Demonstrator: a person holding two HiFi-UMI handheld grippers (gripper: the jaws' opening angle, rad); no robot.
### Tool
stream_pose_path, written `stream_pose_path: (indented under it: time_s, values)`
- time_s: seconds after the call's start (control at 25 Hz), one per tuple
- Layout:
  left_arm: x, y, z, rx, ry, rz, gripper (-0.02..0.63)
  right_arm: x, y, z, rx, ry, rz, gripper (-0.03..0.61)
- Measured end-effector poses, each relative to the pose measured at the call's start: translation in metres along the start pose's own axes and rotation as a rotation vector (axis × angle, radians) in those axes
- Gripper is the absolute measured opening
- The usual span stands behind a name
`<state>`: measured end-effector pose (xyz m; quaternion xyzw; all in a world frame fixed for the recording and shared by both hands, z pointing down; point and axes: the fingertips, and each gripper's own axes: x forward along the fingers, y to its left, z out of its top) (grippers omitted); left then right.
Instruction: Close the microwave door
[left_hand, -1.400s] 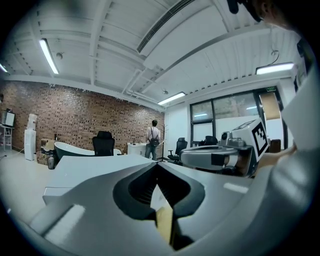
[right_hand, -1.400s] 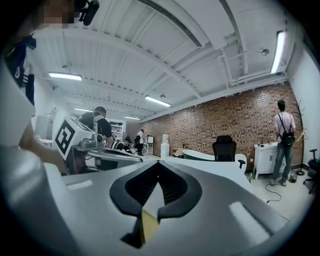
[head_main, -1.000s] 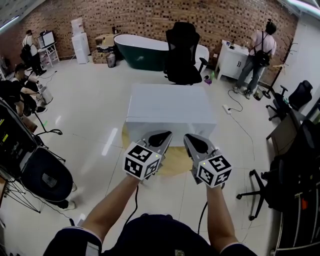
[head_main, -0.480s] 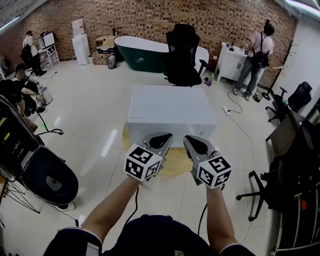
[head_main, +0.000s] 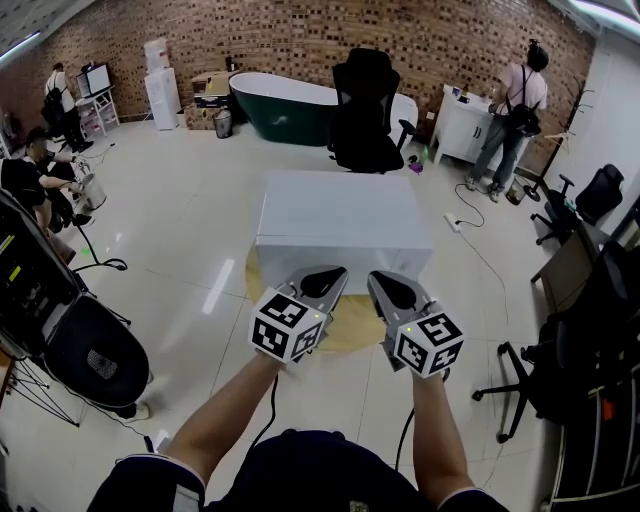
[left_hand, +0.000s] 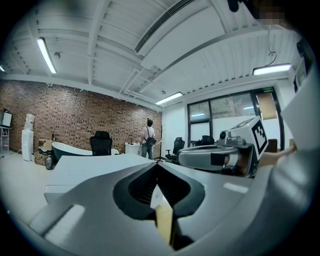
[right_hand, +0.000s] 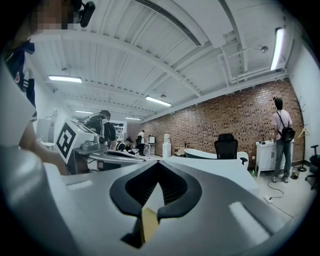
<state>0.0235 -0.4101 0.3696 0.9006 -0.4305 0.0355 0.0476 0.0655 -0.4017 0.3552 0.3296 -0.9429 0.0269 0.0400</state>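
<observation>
1. The microwave (head_main: 340, 215) shows as a plain white box on a low round bench (head_main: 352, 325) in the middle of the floor, just beyond both grippers. A black office chair (head_main: 365, 105) and a dark green bathtub (head_main: 280, 100) stand well behind it, by the brick wall.
2. The left gripper (head_main: 333, 271) and the right gripper (head_main: 376, 276) are held side by side over the near edge of the bench. They are close to the microwave's near face and, as far as the head view shows, not touching it. In each gripper's own view the fingers (left_hand: 100, 210) meet at the tips with nothing between them.
3. The box's long axis runs left to right, with its broad top up and one long face turned toward the person. That near face looks blank. No door, handle or window can be made out, so I cannot tell which face carries the door or whether it stands open.
4. A microwave door is probably a stiff, light hinged panel that swings freely and needs a firmer press at the end to latch.
5. It calls for pushing rather than gripping, so closed fingertips would do. They are best set flat on the door's free edge, away from the hinge.
6. The casing looks smooth and may slide on the bench under a hard shove, so the other gripper could brace it.
</observation>
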Motion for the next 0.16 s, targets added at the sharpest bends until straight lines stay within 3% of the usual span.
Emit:
stream_pose_path:
  time_s: [0.16]
  values:
    - [-0.0022,0.0002,0.0006,-0.002,0.002,-0.002,0.011,0.0006,0.0017,0.0011,0.003,0.000,-0.007,0.000]
